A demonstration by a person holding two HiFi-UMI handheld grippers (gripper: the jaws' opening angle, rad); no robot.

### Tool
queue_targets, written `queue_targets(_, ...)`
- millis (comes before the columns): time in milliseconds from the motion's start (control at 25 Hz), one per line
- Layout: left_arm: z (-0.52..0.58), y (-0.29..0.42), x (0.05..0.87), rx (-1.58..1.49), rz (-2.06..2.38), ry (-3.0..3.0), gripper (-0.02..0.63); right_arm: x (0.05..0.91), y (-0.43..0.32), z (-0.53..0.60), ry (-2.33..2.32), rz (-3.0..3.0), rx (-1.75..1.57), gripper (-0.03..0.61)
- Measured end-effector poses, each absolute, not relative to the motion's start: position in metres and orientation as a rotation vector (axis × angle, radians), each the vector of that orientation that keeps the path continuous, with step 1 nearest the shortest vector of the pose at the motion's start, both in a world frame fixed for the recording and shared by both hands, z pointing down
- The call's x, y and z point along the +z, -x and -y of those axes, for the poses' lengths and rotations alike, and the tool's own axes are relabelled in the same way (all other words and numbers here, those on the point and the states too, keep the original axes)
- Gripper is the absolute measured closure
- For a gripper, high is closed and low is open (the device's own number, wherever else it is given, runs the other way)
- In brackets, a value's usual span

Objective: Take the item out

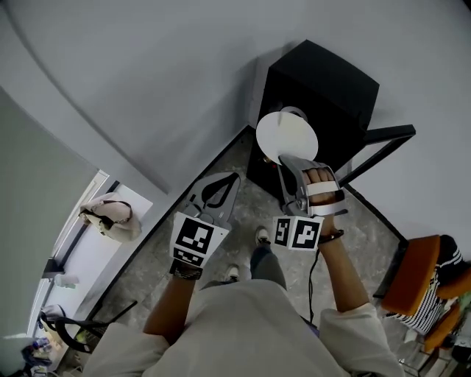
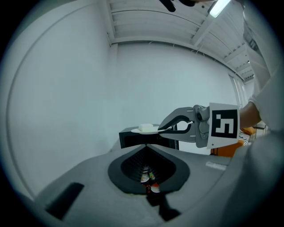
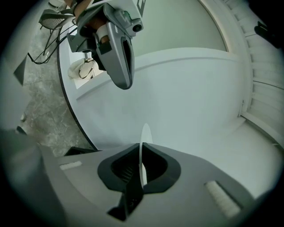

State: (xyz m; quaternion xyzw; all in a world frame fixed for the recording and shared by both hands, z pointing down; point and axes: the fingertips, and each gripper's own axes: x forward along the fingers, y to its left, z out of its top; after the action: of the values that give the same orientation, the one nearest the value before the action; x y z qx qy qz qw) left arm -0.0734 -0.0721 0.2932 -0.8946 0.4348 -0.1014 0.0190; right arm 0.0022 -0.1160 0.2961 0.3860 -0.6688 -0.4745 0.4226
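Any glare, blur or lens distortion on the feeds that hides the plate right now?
Head view: evenly lit, sharp; the white plate stands out against the black box, walls bow. Left gripper view: heavy fisheye, dark corners, ceiling lamp glaring top right; plate small but crisp. Right gripper view: same fisheye, no glare; plate shows edge-on, a thin sliver.

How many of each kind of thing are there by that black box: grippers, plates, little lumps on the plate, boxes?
Grippers: 2, the left gripper and the right gripper
Plates: 1, the white plate
Lumps: 1, the white lump on it
Boxes: 1, the black box
Total: 5
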Motion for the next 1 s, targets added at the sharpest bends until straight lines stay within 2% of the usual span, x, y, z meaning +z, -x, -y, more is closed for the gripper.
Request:
queue_targets(400, 0.041, 0.067, 0.275, -0.277, -1.284, 2.773, 0.609, 0.274, -0.001, 0.067, -0.995, 1.673, -1.195, 0.558)
queue_targets(1000, 0.034, 0.059, 0.271, -0.277, -1.267, 2.767, 0.609, 0.275, -0.003, 0.062, -0.959, 1.638, -1.203, 0.558)
